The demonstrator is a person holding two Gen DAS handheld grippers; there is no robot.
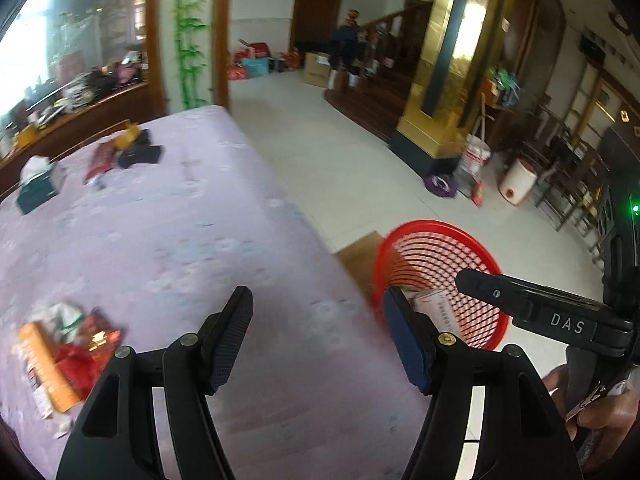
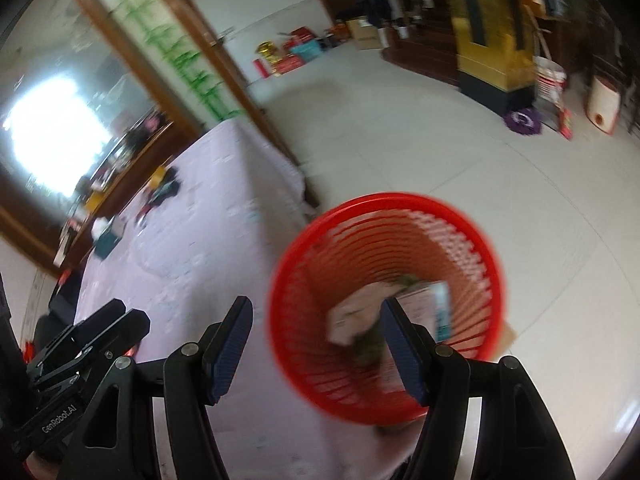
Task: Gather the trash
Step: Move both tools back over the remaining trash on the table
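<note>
A red mesh basket stands on the floor beside the table's right edge, with pale boxes and paper lying inside it. My left gripper hangs open over the lilac tablecloth, with nothing between its fingers. My right gripper is open and empty above the basket's rim and the table edge. One of its fingers reaches over the basket in the left wrist view. A heap of trash lies on the cloth at the lower left: an orange box, red wrappers and white paper.
Farther along the table sit a tissue box and some dark and red items. A brown cardboard piece lies on the floor by the basket. Pale tiled floor stretches beyond. A hand holds the right gripper.
</note>
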